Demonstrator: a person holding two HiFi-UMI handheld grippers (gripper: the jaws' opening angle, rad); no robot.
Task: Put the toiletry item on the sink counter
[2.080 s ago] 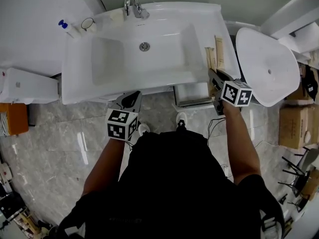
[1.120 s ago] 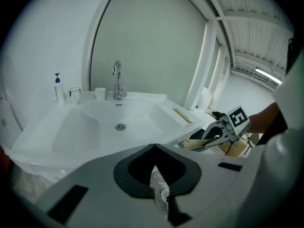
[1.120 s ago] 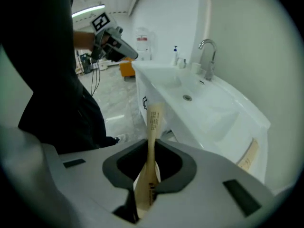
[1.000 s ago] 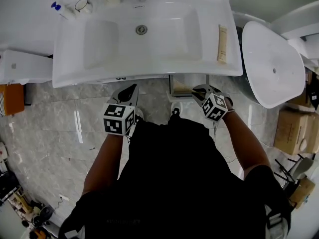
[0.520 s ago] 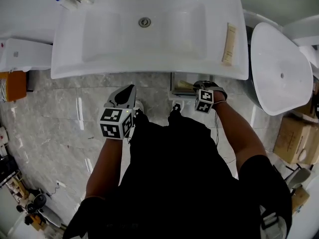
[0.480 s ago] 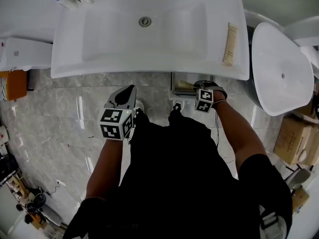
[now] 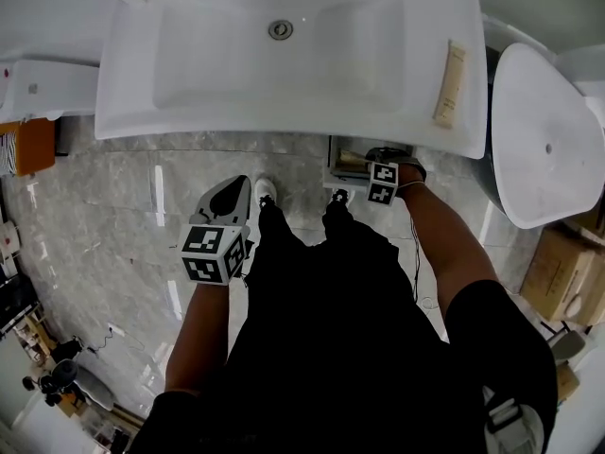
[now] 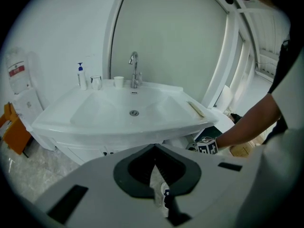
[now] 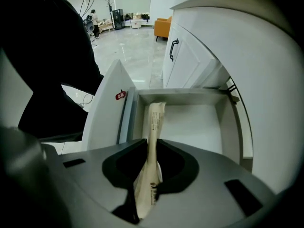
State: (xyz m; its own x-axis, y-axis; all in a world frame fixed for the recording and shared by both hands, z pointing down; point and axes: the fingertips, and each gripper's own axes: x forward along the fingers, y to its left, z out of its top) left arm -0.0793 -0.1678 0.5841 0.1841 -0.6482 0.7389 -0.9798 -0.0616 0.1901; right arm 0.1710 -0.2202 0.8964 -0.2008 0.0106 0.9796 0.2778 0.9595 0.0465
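While we stand facing the sink counter, our right gripper is lowered under the counter's right end. Its jaws are closed almost together on a beige toiletry packet. The packet is pinched at its near end, and its far end sticks out over the open white drawer; we cannot tell whether it touches the drawer floor. From the head view, the right gripper sits over that drawer, just below the counter's near edge. A second packet of the same kind lies flat on the counter's right rim, right of the basin. Our left gripper hangs over the marble floor, on the near side of the counter and left of our legs. Its jaws are together with nothing between them. At the far left corner of the counter stand a pump bottle and two cups, with the tap behind the drain.
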